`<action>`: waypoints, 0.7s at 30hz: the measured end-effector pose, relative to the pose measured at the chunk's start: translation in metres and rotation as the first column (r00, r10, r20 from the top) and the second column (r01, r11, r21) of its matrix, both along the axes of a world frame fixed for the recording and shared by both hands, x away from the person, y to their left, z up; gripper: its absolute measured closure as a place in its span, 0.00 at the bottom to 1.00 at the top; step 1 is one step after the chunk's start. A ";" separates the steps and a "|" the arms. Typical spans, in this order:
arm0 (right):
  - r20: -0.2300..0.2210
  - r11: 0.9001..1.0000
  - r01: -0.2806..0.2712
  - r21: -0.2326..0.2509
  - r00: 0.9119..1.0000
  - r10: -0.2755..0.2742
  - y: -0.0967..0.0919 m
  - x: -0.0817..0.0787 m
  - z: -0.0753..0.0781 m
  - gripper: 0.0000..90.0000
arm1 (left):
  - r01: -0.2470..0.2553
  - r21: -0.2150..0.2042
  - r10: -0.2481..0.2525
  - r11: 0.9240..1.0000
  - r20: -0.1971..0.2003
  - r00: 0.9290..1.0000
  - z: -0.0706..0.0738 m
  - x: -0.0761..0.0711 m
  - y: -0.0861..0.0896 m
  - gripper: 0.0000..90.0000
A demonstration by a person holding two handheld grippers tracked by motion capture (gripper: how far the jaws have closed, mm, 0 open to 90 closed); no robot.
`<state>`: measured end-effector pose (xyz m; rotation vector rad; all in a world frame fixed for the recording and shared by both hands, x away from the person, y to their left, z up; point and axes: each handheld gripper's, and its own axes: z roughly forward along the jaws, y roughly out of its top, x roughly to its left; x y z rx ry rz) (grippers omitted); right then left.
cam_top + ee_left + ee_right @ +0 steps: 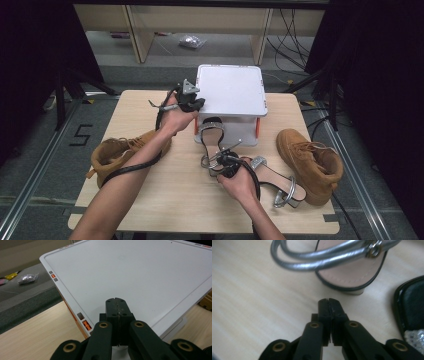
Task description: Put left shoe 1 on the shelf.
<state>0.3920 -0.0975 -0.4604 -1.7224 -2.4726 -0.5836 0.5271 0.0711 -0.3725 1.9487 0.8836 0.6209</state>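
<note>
Pale wooden table (pixel 165 200) carries everything, dark floor around it; at its left edge lies one tan boot (pixel 117 155), likely waiting to be boxed; the left gripper (pixel 116 305), jaws pressed together and empty, hovers over the white lid of the single box (pixel 232 90), perhaps ready to lift it; in front of the box, two silver sandals (pixel 212 134), one just beside the right gripper (pixel 328 305), whose jaws are also pressed together on nothing; a second tan boot (pixel 312 162) lies far right; two boots, two sandals.
</note>
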 end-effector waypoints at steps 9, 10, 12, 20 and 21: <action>0.031 0.999 0.038 0.039 0.999 -0.040 0.003 0.002 -0.005 1.00 | 0.001 0.006 -0.001 1.000 -0.004 1.000 0.001 -0.001 -0.001 1.00; 0.104 1.000 -0.014 0.027 0.994 0.011 -0.002 0.005 -0.009 1.00 | 0.003 0.008 -0.003 1.000 -0.006 1.000 0.001 -0.001 -0.001 1.00; 0.114 1.000 -0.005 0.026 0.993 0.002 -0.002 0.006 -0.009 1.00 | 0.005 0.006 -0.005 1.000 -0.006 1.000 0.001 0.000 -0.001 1.00; 0.207 0.999 -0.013 0.051 0.978 0.002 0.000 0.009 -0.001 1.00 | 0.001 0.004 0.000 1.000 -0.002 1.000 0.001 -0.001 -0.002 1.00; 0.221 0.998 -0.019 0.052 0.975 0.007 0.001 0.011 0.003 1.00 | 0.003 0.008 -0.003 1.000 -0.004 1.000 0.001 0.000 -0.002 1.00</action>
